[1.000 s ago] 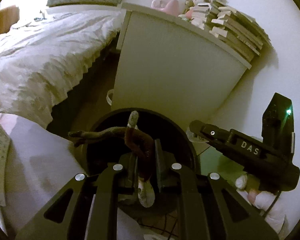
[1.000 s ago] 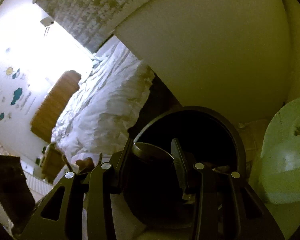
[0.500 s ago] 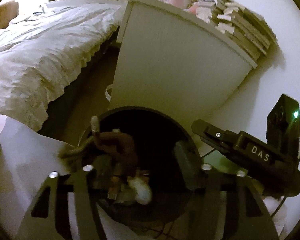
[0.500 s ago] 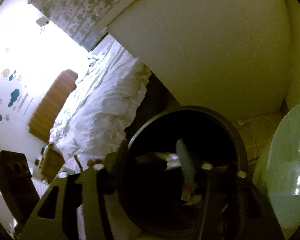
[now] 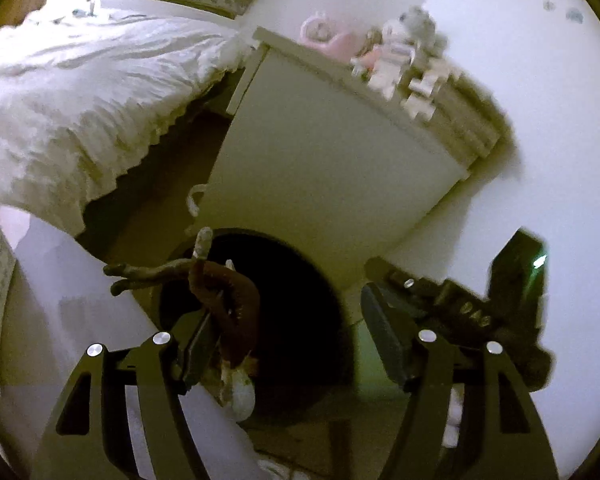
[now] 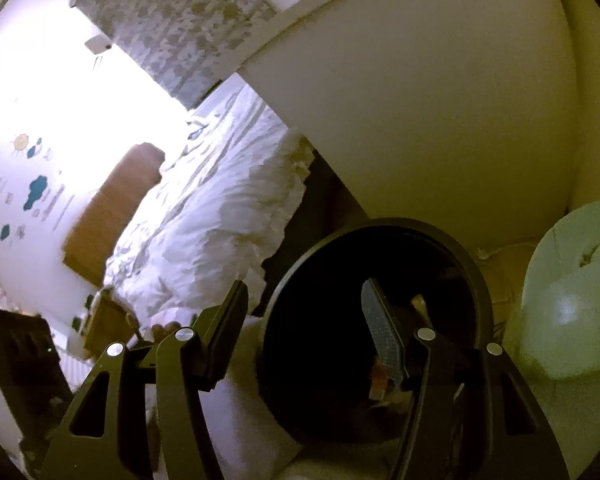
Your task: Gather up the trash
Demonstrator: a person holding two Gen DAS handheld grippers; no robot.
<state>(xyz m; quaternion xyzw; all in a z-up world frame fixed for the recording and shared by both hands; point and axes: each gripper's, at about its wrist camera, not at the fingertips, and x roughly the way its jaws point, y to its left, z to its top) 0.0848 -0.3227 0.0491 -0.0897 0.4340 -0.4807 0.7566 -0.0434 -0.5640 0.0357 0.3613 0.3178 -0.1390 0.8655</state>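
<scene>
- Now the left gripper (image 5: pixel 290 346) stands with its jaws wide apart; they have just been opening, and the brown peel-like scrap (image 5: pixel 228 304) lies against the inner face of the left finger only, not pinched between the two.
- That scrap is long and curved: its thick brown body runs from a pale end low near the gripper's base up and away, then forks into a thin dark strip pointing left and a pale stalk (image 5: pixel 203 240) pointing up.
- It hangs over the near left part of the mouth of the black round bin (image 5: pixel 300 280), which sits on the floor against the white cabinet (image 5: pixel 320 152).
- Likewise the right gripper (image 6: pixel 300 340) is released, jaws spread after opening, with nothing between them; its right finger reaches over the bin (image 6: pixel 380 232), where bits of rubbish (image 6: pixel 418 304) show dimly inside.
- Seen from the left wrist, the right gripper's body (image 5: pixel 472 312) carries pale letters, too blurred to read.
- Beyond lie a bed with white ruffled bedding (image 5: pixel 80 112), soft toys (image 5: pixel 404 44) on the cabinet top, and a pale round fan-like object (image 6: pixel 572 300) beside the bin.
- Wall stickers (image 6: pixel 36 192) show by the wooden headboard (image 6: pixel 116 204).
</scene>
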